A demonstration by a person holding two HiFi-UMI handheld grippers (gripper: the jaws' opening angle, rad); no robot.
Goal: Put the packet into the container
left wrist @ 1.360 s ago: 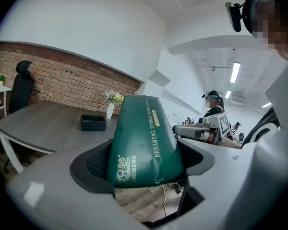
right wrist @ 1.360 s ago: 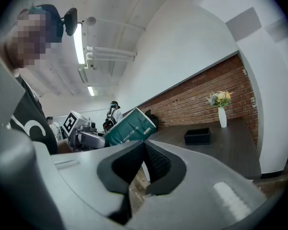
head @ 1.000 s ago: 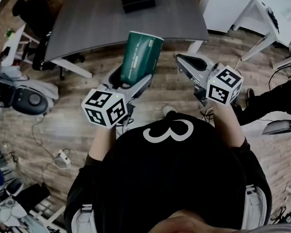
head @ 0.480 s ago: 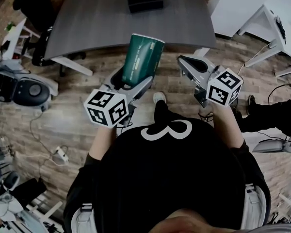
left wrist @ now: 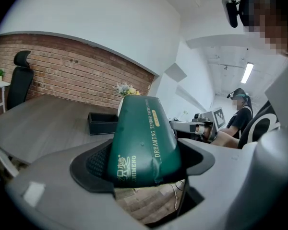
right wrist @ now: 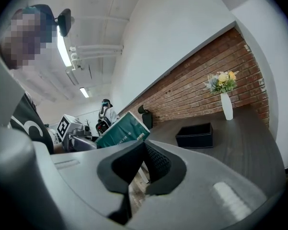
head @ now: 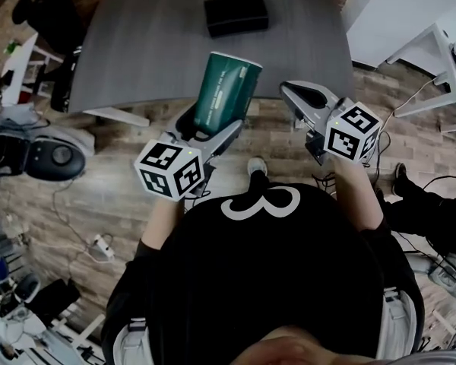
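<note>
A dark green packet [head: 224,91] stands upright between the jaws of my left gripper [head: 209,128], which is shut on its lower end. The left gripper view shows the packet [left wrist: 143,140] filling the gap of the left gripper [left wrist: 141,164], pads pressing both sides. My right gripper [head: 291,91] hangs beside it on the right, shut and empty; its pads [right wrist: 156,164] meet in the right gripper view. The black open container [head: 235,14] sits on the far part of the grey table [head: 152,44], ahead of both grippers. It also shows as container [left wrist: 103,123] and container [right wrist: 194,135].
A white vase of flowers [right wrist: 225,102] stands on the table beyond the container. Office chairs [head: 49,21] and a grey device [head: 49,154] with cables are on the floor to the left. A white desk [head: 441,48] and another person's legs [head: 433,207] are to the right.
The table and container have slid lower and nearer in the head view as I walk towards them. Both grippers keep the same pose, the packet still held.
</note>
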